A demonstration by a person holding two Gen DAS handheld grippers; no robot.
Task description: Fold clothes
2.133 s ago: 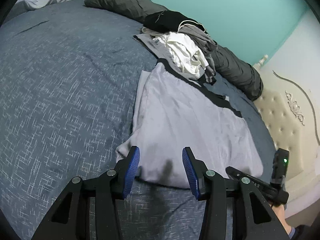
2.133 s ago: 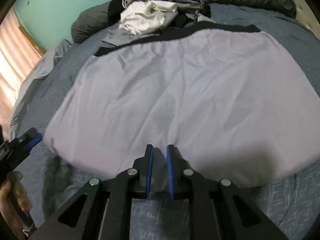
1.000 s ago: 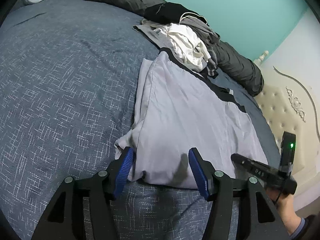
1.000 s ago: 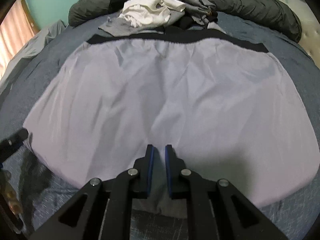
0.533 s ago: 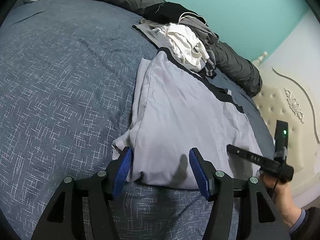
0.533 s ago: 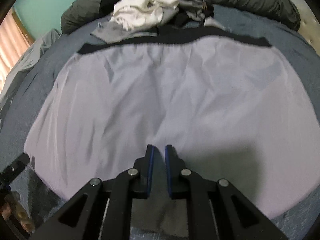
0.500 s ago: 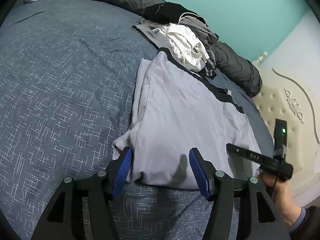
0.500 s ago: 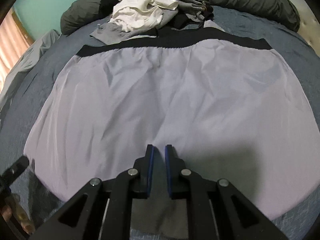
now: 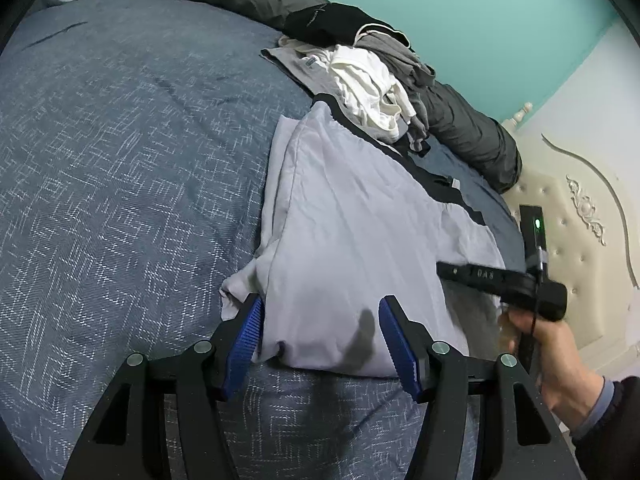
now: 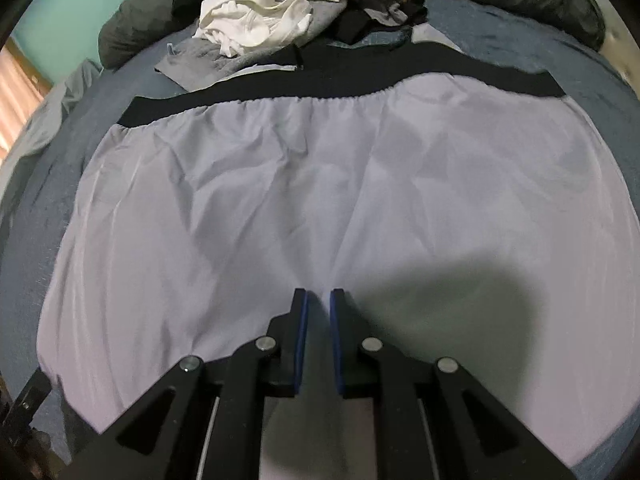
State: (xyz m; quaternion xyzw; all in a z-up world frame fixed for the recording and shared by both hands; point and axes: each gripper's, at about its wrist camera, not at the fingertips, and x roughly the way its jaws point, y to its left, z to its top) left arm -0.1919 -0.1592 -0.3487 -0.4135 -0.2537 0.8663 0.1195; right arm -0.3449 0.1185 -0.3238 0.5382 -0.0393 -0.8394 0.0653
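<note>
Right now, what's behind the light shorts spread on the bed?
Behind the shorts sits a heap of clothes, white and grey pieces on top, touching the black waistband. What lies under the heap is covered.

The left gripper [image 9: 320, 336] has its 2 fingers spread wide; the right gripper [image 10: 319, 336] has its fingers nearly together, held by a hand [image 9: 556, 356] at near right.

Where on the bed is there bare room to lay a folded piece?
The wide blue bedspread left of the grey shorts is bare. The far edge is crowded: the clothes pile and dark pillows.
</note>
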